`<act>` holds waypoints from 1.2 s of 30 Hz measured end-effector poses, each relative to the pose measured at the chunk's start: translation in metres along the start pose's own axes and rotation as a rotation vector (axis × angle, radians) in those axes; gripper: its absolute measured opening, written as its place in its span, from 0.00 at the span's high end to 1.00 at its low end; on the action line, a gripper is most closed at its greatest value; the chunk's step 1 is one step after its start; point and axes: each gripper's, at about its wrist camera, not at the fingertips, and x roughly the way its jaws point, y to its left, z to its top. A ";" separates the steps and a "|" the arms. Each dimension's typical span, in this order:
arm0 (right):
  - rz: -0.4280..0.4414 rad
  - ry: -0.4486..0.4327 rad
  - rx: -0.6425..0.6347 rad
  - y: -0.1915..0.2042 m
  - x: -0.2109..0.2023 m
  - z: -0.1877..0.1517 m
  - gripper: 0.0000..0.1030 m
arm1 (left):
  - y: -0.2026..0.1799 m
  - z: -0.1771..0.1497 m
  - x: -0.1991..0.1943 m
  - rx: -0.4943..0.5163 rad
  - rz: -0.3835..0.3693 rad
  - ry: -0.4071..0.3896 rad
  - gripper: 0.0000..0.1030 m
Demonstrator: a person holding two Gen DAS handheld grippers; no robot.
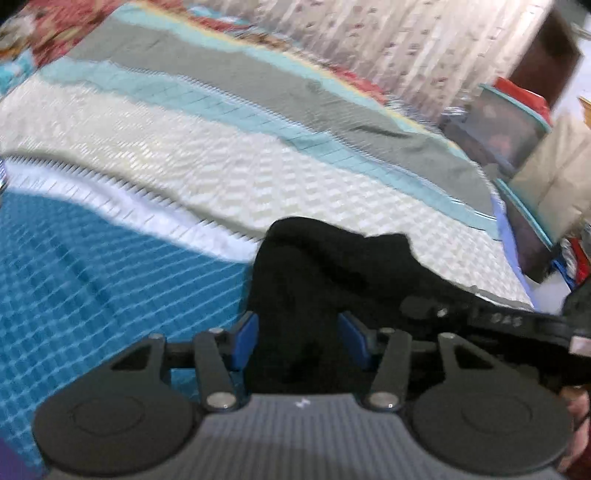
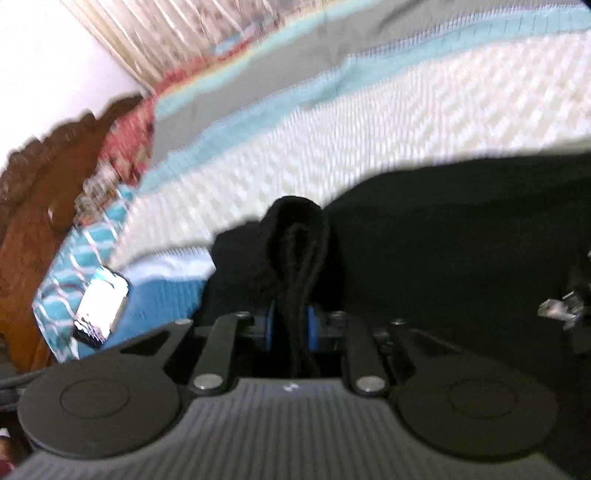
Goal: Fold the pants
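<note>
The black pants (image 1: 325, 280) lie bunched on the striped bedspread (image 1: 184, 155). My left gripper (image 1: 301, 341) has its blue pads (image 1: 246, 341) wide apart, with black cloth lying between them; the pads do not press on it. My right gripper (image 2: 291, 326) is shut on a thick fold of the pants (image 2: 299, 236), its blue pads (image 2: 269, 328) squeezing the cloth from both sides. More of the pants (image 2: 461, 229) spread to the right in the right wrist view. Part of the other gripper (image 1: 517, 325) shows at the right of the left wrist view.
The bedspread (image 2: 332, 122) has grey, teal, cream and blue bands. A carved wooden headboard (image 2: 44, 177) stands at the left of the right wrist view, with a shiny small object (image 2: 101, 310) near it. Storage boxes and bags (image 1: 517, 122) stand beside the bed. Curtains (image 1: 388, 33) hang behind.
</note>
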 end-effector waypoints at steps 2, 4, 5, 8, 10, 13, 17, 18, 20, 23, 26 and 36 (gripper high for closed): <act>-0.064 -0.087 -0.061 -0.001 -0.024 0.001 0.81 | -0.021 0.002 0.002 0.059 -0.028 -0.016 0.53; -0.145 -0.104 -0.068 -0.010 -0.033 0.001 0.80 | -0.041 0.002 0.010 0.111 -0.055 -0.005 0.53; -0.179 -0.085 -0.058 -0.017 -0.031 -0.001 0.77 | -0.051 0.000 0.018 0.137 -0.068 0.015 0.53; -0.308 -0.012 -0.066 -0.035 -0.024 -0.015 0.59 | -0.077 -0.015 0.050 0.229 -0.032 0.123 0.53; -0.320 -0.070 -0.078 -0.040 -0.041 -0.021 0.56 | -0.084 -0.029 0.079 0.308 0.069 0.221 0.53; -0.306 -0.195 -0.065 -0.049 -0.076 -0.015 0.56 | -0.093 -0.036 0.075 0.386 0.089 0.187 0.52; -0.366 -0.362 0.006 -0.084 -0.133 -0.009 0.46 | -0.100 -0.020 0.046 0.390 -0.030 0.112 0.40; -0.386 -0.391 0.042 -0.096 -0.144 -0.010 0.43 | -0.105 -0.015 0.040 0.398 -0.045 0.073 0.38; -0.407 -0.426 0.130 -0.120 -0.160 -0.015 0.37 | -0.117 -0.003 0.037 0.413 -0.080 0.029 0.37; -0.429 -0.447 0.294 -0.160 -0.178 -0.031 0.35 | -0.141 0.007 0.053 0.419 -0.113 0.049 0.40; -0.419 -0.443 0.386 -0.176 -0.182 -0.051 0.29 | -0.156 0.008 0.083 0.433 -0.138 0.097 0.48; -0.360 -0.296 0.441 -0.195 -0.164 -0.055 0.47 | -0.171 -0.023 0.129 0.570 0.007 0.231 0.57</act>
